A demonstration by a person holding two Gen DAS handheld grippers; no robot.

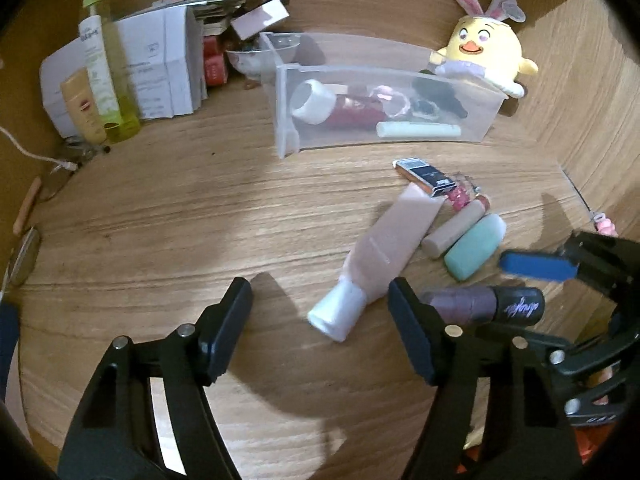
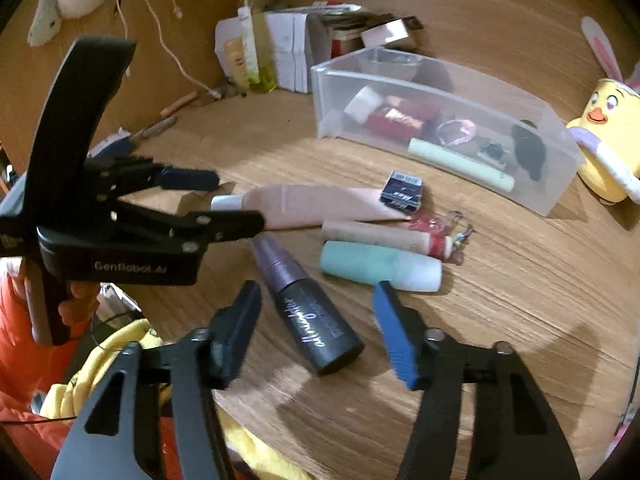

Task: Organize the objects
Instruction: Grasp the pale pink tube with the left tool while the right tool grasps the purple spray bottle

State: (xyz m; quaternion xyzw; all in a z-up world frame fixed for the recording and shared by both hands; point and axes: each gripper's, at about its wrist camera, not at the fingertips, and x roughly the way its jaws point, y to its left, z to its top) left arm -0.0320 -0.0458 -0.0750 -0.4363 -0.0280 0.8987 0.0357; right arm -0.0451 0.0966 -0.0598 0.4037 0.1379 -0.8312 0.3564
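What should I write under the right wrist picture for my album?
Right tongs open around a dark purple bottle, beside the clear bin on the wooden table.

Two grippers are counted: the left gripper (image 1: 320, 316) and the right gripper (image 2: 316, 320). One clear plastic bin (image 1: 288, 92) is recorded on the wooden table (image 1: 160, 220). Outside the bin, five cosmetic containers are counted: one pink tube (image 1: 380, 248), one beige tube (image 1: 452, 228), one teal bottle (image 1: 472, 248), one dark purple bottle (image 2: 308, 308), one small black box (image 1: 424, 174). One yellow plush chick (image 1: 484, 52) is noted.
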